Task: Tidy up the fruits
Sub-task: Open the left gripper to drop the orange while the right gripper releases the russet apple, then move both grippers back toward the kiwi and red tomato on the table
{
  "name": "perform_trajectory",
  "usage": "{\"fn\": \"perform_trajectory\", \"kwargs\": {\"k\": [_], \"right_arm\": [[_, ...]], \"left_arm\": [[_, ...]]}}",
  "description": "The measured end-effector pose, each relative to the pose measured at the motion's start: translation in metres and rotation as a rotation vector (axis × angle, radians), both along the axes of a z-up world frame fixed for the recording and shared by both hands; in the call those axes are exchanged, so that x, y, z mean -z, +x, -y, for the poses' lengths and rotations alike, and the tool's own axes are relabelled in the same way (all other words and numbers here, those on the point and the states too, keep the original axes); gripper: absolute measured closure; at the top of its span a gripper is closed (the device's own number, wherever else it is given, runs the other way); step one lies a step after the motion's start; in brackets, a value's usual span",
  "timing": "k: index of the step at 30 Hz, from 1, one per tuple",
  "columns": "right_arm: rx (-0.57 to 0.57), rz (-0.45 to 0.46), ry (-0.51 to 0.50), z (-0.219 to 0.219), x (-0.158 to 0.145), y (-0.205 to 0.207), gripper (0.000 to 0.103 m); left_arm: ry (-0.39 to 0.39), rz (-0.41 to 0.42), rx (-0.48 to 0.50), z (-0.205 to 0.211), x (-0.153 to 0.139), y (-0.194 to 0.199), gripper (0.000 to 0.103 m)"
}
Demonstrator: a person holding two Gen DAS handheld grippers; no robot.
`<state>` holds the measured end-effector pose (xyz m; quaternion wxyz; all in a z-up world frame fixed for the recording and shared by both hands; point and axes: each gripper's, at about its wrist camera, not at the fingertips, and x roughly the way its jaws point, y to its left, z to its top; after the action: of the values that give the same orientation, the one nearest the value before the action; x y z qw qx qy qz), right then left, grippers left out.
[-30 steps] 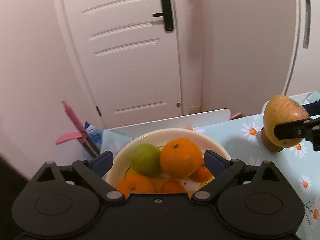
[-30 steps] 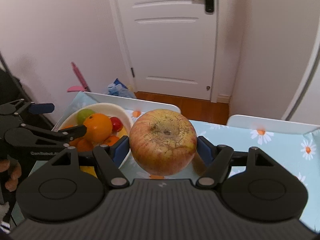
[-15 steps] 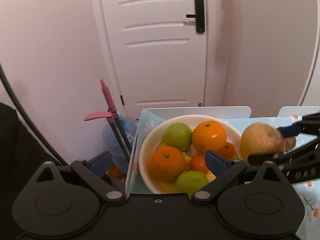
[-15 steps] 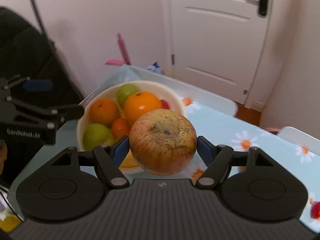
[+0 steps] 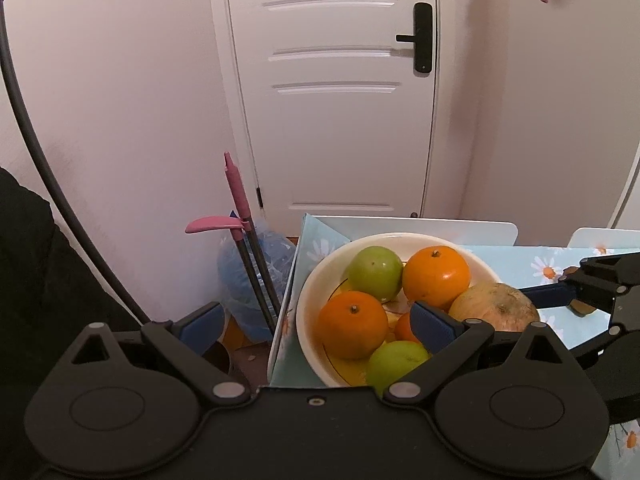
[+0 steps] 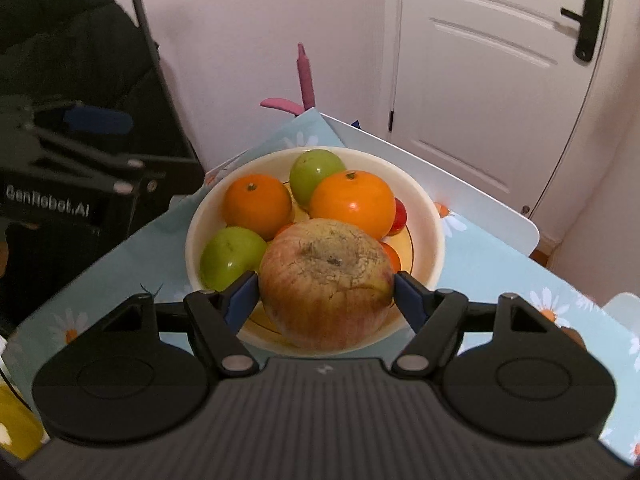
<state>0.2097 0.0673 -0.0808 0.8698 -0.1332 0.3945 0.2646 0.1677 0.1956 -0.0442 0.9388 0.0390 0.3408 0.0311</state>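
Note:
A cream bowl [image 6: 434, 236] on the daisy tablecloth holds two oranges [image 6: 258, 206], two green apples [image 6: 316, 170] and small red fruit [image 6: 400, 216]. A large russet apple [image 6: 324, 280] rests on the fruit at the bowl's near side. My right gripper [image 6: 324, 288] straddles it with jaws opening, and a thin gap shows at each pad. In the left wrist view the russet apple [image 5: 496, 306] lies at the bowl's [image 5: 308, 304] right side, with the right gripper's fingers [image 5: 560, 296] beside it. My left gripper [image 5: 316, 324] is open and holds nothing, its right finger over the bowl.
The bowl stands near the table's [image 6: 500, 272] far left corner. Beyond the edge are a pink-handled broom [image 5: 236, 184], a blue plastic bag [image 5: 256, 256], white chair backs [image 6: 460, 196] and a white door [image 5: 332, 88]. A dark garment [image 5: 36, 280] fills the left.
My right gripper carried the russet apple over the bowl and down onto the fruit, then its jaws widened off it. My left gripper shifted left, so the bowl now sits right of its centre.

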Motion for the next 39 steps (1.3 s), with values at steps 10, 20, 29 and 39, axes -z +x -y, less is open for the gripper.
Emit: {"fn": "perform_trajectory", "kwargs": {"k": [10,20,29,39], "right_arm": [[0.094,0.047,0.033,0.02,-0.019,-0.019,0.0],[0.183,0.099,0.045,0.042,-0.047,-0.041,0.0],[0.234,0.125,0.065,0.094,-0.064,-0.067,0.0],[0.3,0.107,0.071,0.191,-0.078,-0.091,0.0]], "left_arm": [[-0.011,0.008,0.014,0.003,-0.008,-0.008,0.002],[-0.009,0.053,0.076,0.016,-0.026,-0.014,0.002],[0.012,0.091,0.089,0.058,-0.041,-0.029,0.002],[0.029,0.102,0.089,0.143,-0.042,-0.048,0.002]]}}
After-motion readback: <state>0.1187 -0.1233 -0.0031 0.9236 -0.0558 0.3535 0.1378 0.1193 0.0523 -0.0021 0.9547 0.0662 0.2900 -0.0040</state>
